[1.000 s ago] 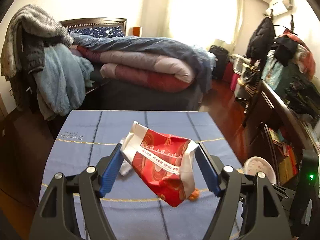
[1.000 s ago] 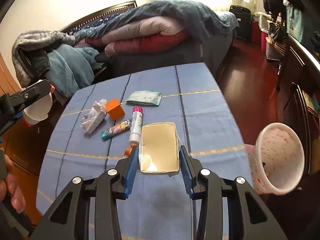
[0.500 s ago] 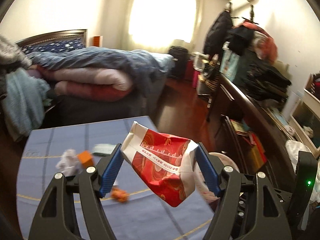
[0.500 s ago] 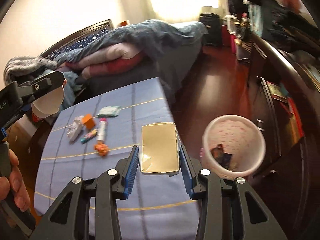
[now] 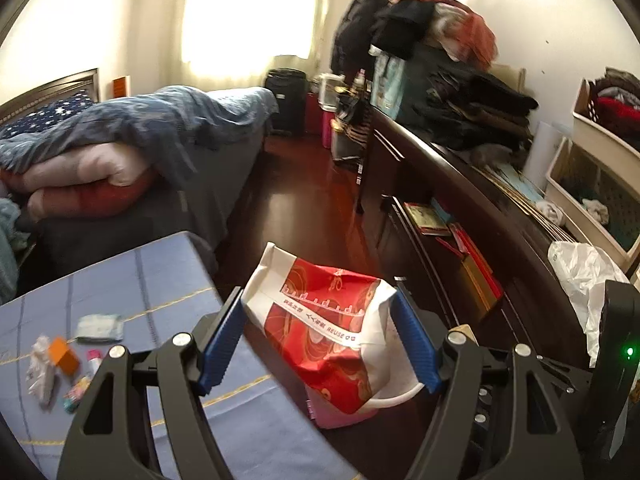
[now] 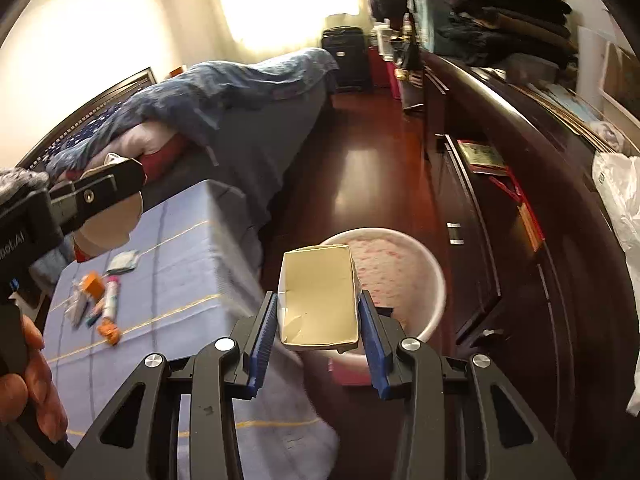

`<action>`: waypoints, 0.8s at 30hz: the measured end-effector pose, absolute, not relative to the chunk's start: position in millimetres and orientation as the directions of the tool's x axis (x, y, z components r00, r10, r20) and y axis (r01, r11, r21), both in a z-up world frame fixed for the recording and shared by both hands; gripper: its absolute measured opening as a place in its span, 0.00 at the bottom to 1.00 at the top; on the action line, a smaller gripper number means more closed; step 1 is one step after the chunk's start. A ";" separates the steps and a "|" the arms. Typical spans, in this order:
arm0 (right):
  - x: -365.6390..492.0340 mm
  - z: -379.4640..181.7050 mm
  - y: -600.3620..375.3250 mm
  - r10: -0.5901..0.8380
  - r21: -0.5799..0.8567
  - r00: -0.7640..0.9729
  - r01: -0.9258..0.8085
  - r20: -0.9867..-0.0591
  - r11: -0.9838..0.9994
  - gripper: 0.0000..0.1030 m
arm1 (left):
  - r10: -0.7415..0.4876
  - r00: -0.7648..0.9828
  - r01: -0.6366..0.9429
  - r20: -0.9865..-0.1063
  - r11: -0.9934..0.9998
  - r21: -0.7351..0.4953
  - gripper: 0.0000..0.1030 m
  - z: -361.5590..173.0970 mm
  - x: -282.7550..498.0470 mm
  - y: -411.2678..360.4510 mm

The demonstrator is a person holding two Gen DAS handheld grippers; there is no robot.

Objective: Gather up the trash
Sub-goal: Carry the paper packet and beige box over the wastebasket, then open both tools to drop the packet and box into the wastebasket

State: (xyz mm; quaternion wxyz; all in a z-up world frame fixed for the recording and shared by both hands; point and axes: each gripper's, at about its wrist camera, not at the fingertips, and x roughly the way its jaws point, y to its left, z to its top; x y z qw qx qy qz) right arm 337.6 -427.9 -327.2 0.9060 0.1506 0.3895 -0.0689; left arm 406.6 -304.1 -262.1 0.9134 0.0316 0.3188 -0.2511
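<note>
My left gripper (image 5: 318, 312) is shut on a crushed red and white paper cup (image 5: 320, 328), held in the air past the table's right edge. Part of a pink bin (image 5: 340, 416) shows under the cup. My right gripper (image 6: 318, 300) is shut on a small cream box (image 6: 320, 296), which hangs over the near rim of the white and pink bin (image 6: 400, 268) on the floor. The right wrist view also has the cup's round base (image 6: 110, 230) at the left. On the blue tablecloth (image 6: 180, 260) lie a tissue packet (image 5: 100, 326), an orange block (image 5: 64, 354), a pink-capped tube (image 6: 112, 300) and crumpled paper (image 5: 40, 372).
A bed with piled quilts (image 5: 120, 152) stands behind the table. A long dark dresser (image 5: 460, 200) loaded with clothes runs along the right, with a white plastic bag (image 5: 580, 276) on it. Red wooden floor (image 6: 360, 168) lies between them. A hand (image 6: 28, 380) grips the left tool's handle.
Both grippers have swung right, from above the table to past its right edge, each keeping its load. The bin has come under the box, and the table's litter has slid to the left.
</note>
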 end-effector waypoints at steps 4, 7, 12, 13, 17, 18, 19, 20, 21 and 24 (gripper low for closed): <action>343.5 -337.2 -450.6 -0.034 0.219 0.687 0.279 -0.726 0.935 0.40 | -0.448 0.653 0.508 -0.611 0.857 -0.086 0.71 -274.8 416.6 -332.2; 347.5 -345.6 -465.1 -0.057 0.214 0.684 0.305 -0.727 0.928 0.39 | -0.457 0.631 0.529 -0.626 0.845 -0.083 0.71 -284.9 425.9 -351.2; 355.0 -364.4 -488.4 -0.086 0.211 0.665 0.353 -0.742 0.912 0.40 | -0.472 0.596 0.558 -0.650 0.825 -0.088 0.71 -305.0 443.0 -385.8; 357.7 -370.7 -494.0 -0.092 0.210 0.659 0.364 -0.746 0.908 0.40 | -0.473 0.590 0.562 -0.654 0.823 -0.088 0.71 -308.7 445.6 -390.5; 368.5 -387.9 -503.9 -0.094 0.206 0.646 0.373 -0.757 0.905 0.40 | -0.465 0.576 0.573 -0.672 0.816 -0.073 0.71 -326.4 456.9 -409.0; 372.6 -393.4 -504.9 -0.091 0.205 0.643 0.371 -0.761 0.906 0.40 | -0.458 0.575 0.572 -0.678 0.817 -0.068 0.71 -331.5 460.1 -412.6; 374.2 -396.9 -504.4 -0.090 0.204 0.642 0.369 -0.761 0.907 0.40 | -0.455 0.572 0.570 -0.683 0.819 -0.067 0.72 -334.5 462.4 -413.9; 378.0 -402.0 -504.0 -0.088 0.202 0.641 0.365 -0.763 0.909 0.40 | -0.457 0.563 0.569 -0.689 0.818 -0.079 0.72 -339.3 466.1 -414.5; 381.9 -406.9 -503.1 -0.088 0.197 0.640 0.360 -0.763 0.912 0.40 | -0.462 0.550 0.565 -0.696 0.819 -0.098 0.76 -344.4 470.1 -414.1; 388.5 -417.8 -501.0 -0.096 0.182 0.638 0.355 -0.764 0.917 0.40 | -0.471 0.539 0.549 -0.698 0.825 -0.132 0.83 -351.7 479.9 -412.0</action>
